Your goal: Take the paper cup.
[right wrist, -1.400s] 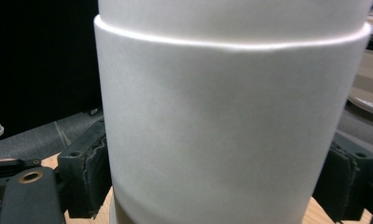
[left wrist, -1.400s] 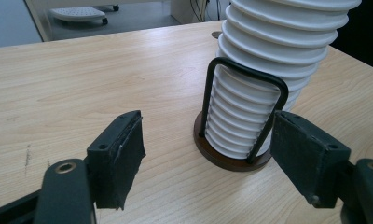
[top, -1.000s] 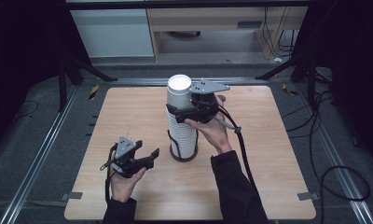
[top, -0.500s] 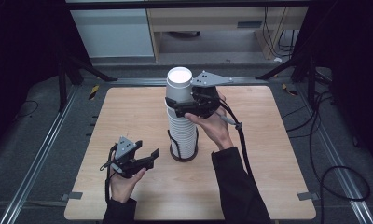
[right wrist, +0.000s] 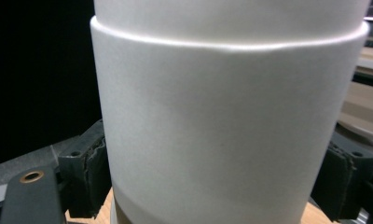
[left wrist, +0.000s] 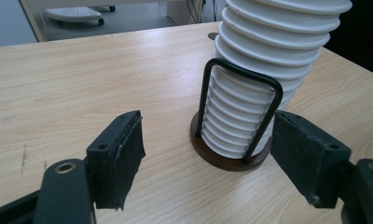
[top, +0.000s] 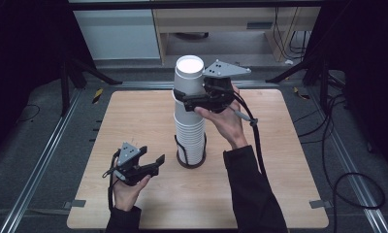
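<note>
Your right gripper (top: 183, 95) risen, top cup (top: 189, 77) clamped above the stack (top: 189, 136), forearm raised, left gripper (top: 153, 162) low, jaws wide, empty.

The cup (right wrist: 231, 116) is cut off at top and bottom in the right gripper view; the pads' (right wrist: 84, 177) contact faces are hidden behind it. The stack's (left wrist: 264, 70) top is cropped in the left gripper view.

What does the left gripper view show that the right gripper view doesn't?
The left gripper view shows the dark round base and wire holder around the cup stack, on the wooden table. The right gripper view shows the top cup clamped between the right gripper pads. Both show white cups between black jaws.
</note>
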### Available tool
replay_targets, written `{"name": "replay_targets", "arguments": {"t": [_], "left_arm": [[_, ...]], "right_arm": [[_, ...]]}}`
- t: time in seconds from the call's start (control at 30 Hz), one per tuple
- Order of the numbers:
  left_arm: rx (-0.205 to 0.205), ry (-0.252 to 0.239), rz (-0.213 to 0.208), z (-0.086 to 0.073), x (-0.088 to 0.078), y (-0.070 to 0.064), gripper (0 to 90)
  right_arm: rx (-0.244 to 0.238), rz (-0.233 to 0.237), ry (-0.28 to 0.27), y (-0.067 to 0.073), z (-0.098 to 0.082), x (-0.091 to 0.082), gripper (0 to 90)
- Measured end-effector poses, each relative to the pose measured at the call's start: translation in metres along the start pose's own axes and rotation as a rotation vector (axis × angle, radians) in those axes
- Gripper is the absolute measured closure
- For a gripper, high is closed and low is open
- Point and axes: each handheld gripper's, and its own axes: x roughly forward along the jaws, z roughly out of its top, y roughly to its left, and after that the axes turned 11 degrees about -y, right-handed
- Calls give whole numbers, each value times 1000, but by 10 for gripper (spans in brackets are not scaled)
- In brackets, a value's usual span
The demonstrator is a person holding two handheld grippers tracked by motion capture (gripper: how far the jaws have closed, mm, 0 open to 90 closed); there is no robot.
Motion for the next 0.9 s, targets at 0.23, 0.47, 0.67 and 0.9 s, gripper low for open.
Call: {"name": "replay_targets", "arguments": {"t": [0.23, 0.47, 0.67, 0.9], "left_arm": [[5, 7, -21, 0, 0, 0, 244], [14, 16, -31, 0, -1, -1, 244], [22, 25, -53, 1, -2, -1, 241], [33, 44, -70, 1, -1, -2, 236]], "right_arm": [[-3, -12, -30, -7, 11, -16, 151], [-17, -29, -58, -15, 26, -40, 154], [-37, -57, -38, -26, 23, -70, 154], [-36, -65, 14, -36, -1, -89, 154]]}}
